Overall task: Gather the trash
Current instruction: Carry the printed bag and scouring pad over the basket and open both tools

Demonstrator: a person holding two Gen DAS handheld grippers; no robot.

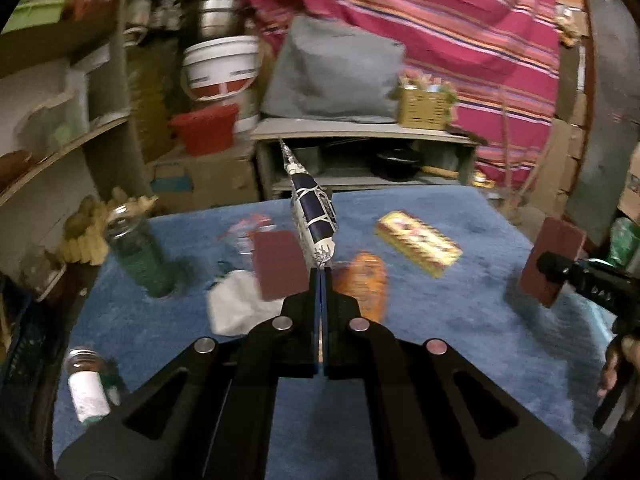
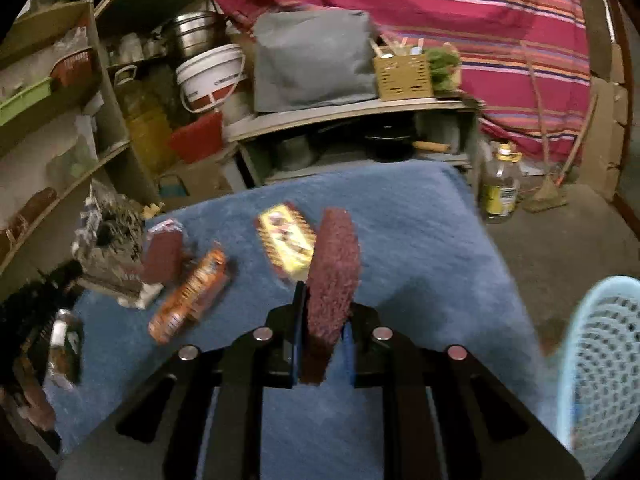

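My left gripper (image 1: 321,276) is shut on a crumpled blue-and-white wrapper (image 1: 314,212) that sticks up above the blue mat (image 1: 460,312). My right gripper (image 2: 322,312) is shut on a dark red scrub pad (image 2: 332,272), also seen at the right of the left wrist view (image 1: 554,264). On the mat lie a yellow packet (image 1: 418,248) (image 2: 286,242), an orange wrapper (image 1: 366,284) (image 2: 190,296), another dark red pad (image 1: 280,262) (image 2: 162,254) and white crumpled paper (image 1: 236,304). A light blue mesh basket (image 2: 604,364) stands at the right.
A green glass bottle (image 1: 136,252) and a small jar (image 1: 86,386) stand on the mat's left side. Shelves (image 1: 60,148) with clutter lie left, a low cabinet (image 1: 360,152) behind the mat. A yellow-labelled bottle (image 2: 500,184) stands on the floor at the right.
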